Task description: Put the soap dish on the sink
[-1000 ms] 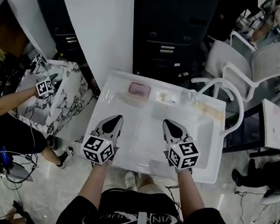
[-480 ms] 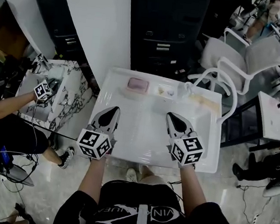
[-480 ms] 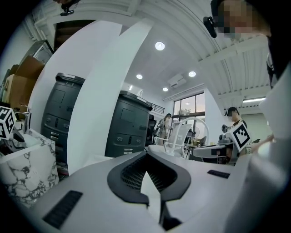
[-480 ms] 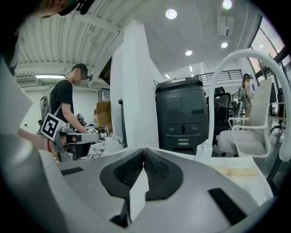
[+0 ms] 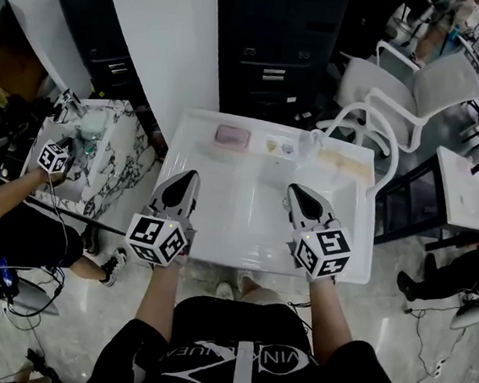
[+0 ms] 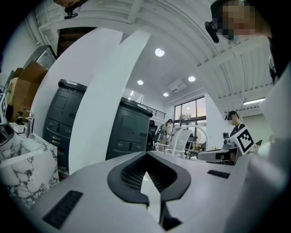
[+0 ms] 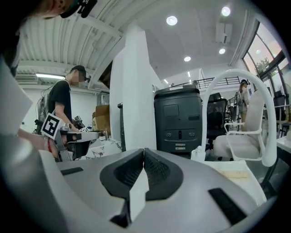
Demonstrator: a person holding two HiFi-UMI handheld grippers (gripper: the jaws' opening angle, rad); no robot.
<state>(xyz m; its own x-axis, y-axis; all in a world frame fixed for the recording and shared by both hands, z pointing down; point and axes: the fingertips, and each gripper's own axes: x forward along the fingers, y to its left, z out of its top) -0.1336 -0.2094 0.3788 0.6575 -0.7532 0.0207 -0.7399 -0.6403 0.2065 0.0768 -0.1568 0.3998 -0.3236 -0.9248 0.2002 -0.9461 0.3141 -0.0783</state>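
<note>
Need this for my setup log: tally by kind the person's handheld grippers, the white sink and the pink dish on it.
Grey two-jaw grippers: 2 (left gripper, right gripper)
White rectangular sink: 1
Pink rectangular soap dish: 1
Total: 4

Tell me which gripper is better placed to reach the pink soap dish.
Left, probably. The soap dish sits on the back ledge of the sink, nearly straight ahead of the left gripper; the right gripper would reach across. Both shut, empty.
</note>
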